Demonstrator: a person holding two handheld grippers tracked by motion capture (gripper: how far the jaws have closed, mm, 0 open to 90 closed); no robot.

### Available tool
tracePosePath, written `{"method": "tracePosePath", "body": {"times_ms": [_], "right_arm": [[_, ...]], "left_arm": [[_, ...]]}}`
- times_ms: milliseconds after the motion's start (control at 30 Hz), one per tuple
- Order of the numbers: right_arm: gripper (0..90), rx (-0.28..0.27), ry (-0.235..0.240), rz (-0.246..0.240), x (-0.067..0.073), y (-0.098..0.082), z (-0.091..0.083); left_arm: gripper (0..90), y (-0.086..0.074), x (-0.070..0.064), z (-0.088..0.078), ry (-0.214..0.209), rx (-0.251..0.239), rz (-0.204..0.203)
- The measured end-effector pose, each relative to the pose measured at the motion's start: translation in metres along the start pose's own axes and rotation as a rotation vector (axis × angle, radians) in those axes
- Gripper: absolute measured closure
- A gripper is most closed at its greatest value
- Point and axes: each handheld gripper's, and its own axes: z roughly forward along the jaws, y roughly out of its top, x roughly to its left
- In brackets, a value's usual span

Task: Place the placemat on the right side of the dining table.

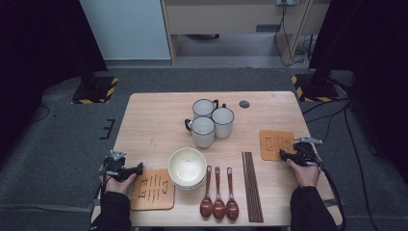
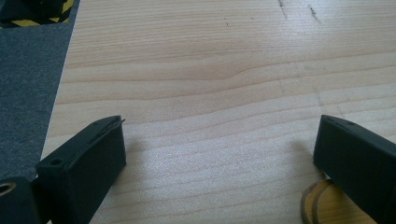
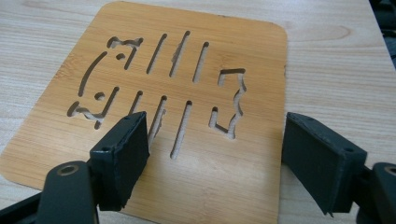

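The right gripper view shows the right gripper, jaws apart, low over the cut-out bamboo mat near the tabletop's right edge, not gripping it. The high view shows the left gripper, jaws apart, at the left edge over bare wood beside a second mat.

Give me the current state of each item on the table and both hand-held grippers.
Left hand-held gripper: open, nothing between jaws, over bare table.
Right hand-held gripper: open, jaws astride the right bamboo trivet, which lies flat.
Left bamboo trivet: flat.
Bowls: stacked, upright, empty.
Three mugs: upright, clustered.
Three spoons: lying side by side.
Chopsticks: lying bundled.
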Motion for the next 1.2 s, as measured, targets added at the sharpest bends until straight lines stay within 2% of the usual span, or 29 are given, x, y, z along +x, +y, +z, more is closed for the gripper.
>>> {"method": "tracePosePath", "body": {"times_ms": [67, 400, 967, 1133, 1200], "right_arm": [[23.2, 0.003, 0.009, 0.006, -0.0018, -0.0001, 0.0], [23.2, 0.005, 0.048, -0.021, -0.0096, -0.0006, -0.0002], [21.4, 0.003, 0.04, -0.004, -0.0082, -0.0013, -0.0005], [21.7, -0.006, 0.031, -0.022, -0.0075, -0.0012, -0.0007], [19.9, -0.03, 0.04, -0.031, -0.0079, -0.0008, -0.0017]], "left_arm": [[1.2, 0.0, 0.0, 0.0, 0.0, 0.0, 0.0], [1.2, 0.0, 0.0001, 0.0, -0.001, 0.0, 0.001], [1.2, 0.0, 0.0001, 0.0, -0.001, 0.0, 0.001], [1.2, 0.0, 0.0001, 0.0, -0.001, 0.0, 0.001], [1.2, 0.0, 0.0001, 0.0, -0.001, 0.0, 0.001]]}}
